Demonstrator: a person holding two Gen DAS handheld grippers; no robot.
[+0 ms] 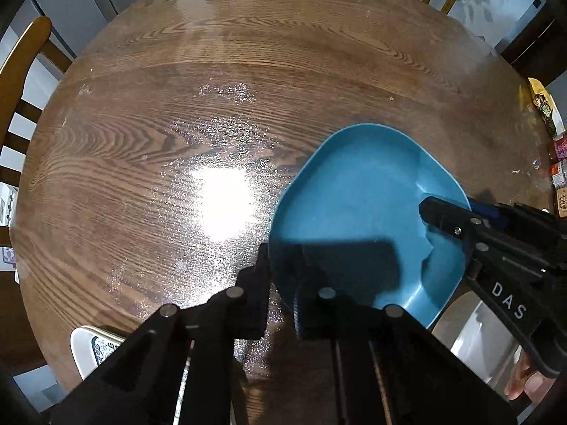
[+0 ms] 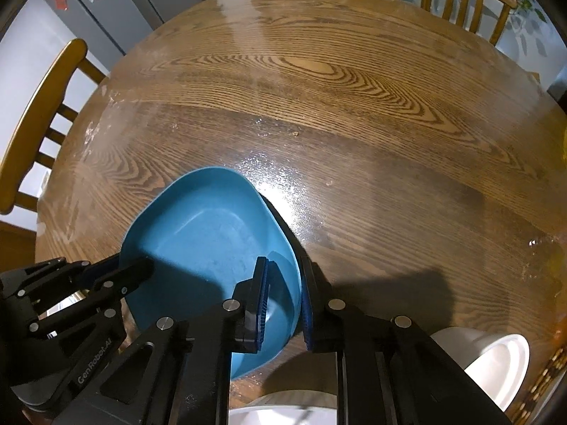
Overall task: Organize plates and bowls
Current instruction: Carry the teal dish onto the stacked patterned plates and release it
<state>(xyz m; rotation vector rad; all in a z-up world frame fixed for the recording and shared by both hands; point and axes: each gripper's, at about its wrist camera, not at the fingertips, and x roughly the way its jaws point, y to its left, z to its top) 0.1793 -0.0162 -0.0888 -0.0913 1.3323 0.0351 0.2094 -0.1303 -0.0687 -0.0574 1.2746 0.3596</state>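
Black fingers of the left hand-held gripper (image 1: 281,283) fill the bottom of the left wrist view. They are pressed together on the near rim of a blue bowl (image 1: 361,194), one finger outside the rim and one inside. The bowl is plain teal-blue with rounded corners and nothing in it. It is held over the near right part of the brown wooden worktop (image 1: 212,88). The right hand-held gripper (image 1: 446,212) reaches in from the right and pinches the bowl's right rim. White letters "DAS" can be read on its side. A white dish with dark writing (image 1: 95,347), too small to read, peeks out at the bottom left. Colourful packets (image 1: 545,113) sit at the right edge.

From the right wrist view, the right hand-held gripper (image 2: 283,301) has blue pads, and they clamp the blue bowl's (image 2: 205,233) rim between them. The left hand-held gripper (image 2: 141,269) grips the bowl's left rim, and "GenRobot.AI" is printed on it. Only this view shows a white bowl (image 2: 496,364) at the bottom right.
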